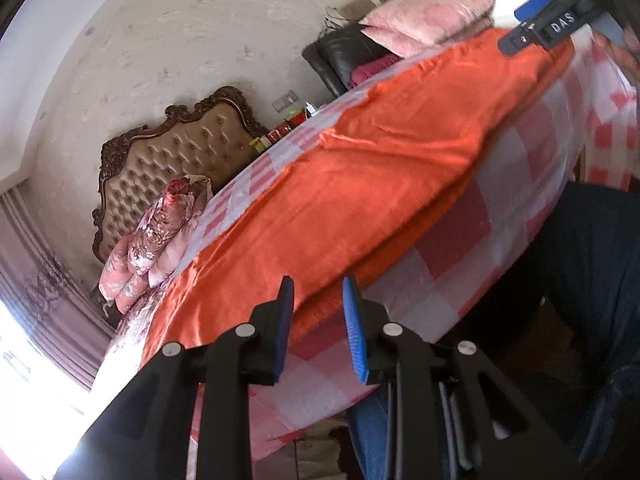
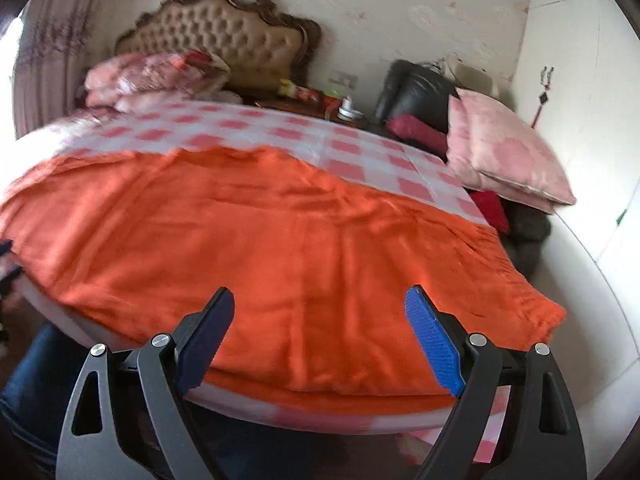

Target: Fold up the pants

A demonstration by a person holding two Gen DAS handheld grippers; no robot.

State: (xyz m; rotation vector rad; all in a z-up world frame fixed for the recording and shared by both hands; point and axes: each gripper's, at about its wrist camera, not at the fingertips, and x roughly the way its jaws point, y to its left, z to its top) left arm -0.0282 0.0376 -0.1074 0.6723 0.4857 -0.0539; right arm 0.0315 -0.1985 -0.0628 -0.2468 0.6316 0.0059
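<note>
Bed's got a pink-and-white checked sheet (image 2: 256, 128), tufted tan headboard (image 2: 224, 36) at the far end, floral bedding (image 2: 152, 76) piled far left. Pink pillows (image 2: 504, 156) stacked right, black leather chair (image 2: 416, 88) behind them.

Bare checkered sheet (image 2: 256, 126) lies open beyond the pants (image 2: 280, 248); pink cushions (image 2: 504, 156) crowd the right edge.

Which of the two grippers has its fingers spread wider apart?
The right gripper: its fingers stand wide apart over the orange pants. The left gripper shows only a narrow gap between its fingers, though nothing is held.
</note>
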